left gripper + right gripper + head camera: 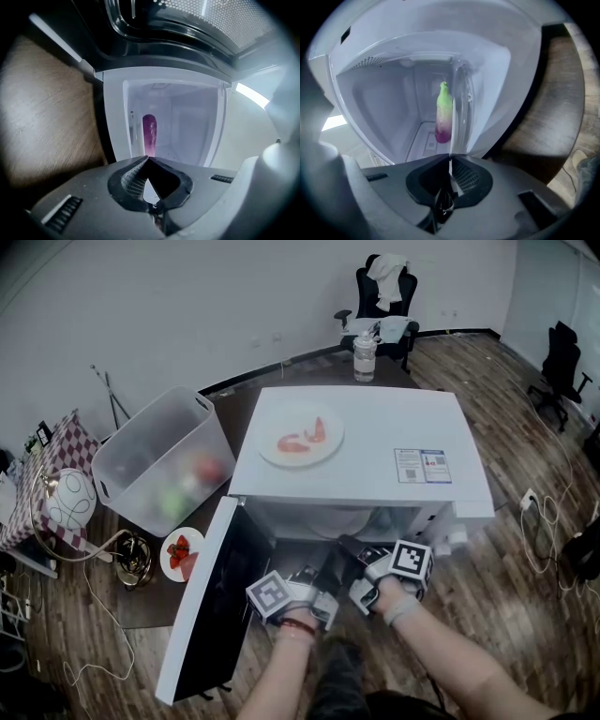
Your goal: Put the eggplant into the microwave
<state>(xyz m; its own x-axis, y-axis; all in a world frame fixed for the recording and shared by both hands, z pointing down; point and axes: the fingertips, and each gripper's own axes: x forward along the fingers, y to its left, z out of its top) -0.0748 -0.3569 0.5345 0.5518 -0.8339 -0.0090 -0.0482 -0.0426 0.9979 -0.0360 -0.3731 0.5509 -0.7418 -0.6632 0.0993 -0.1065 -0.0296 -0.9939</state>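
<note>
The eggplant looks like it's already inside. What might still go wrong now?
1. The door hangs wide open; swinging it shut hard might jolt the microwave and shift the plate on top.
2. The eggplant lies near a side wall inside and might roll with that jolt.

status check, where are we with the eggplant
left gripper shut, empty; right gripper shut, empty. purple-and-green eggplant lying inside white microwave. black-faced microwave door open, nothing blocking the opening.
</note>
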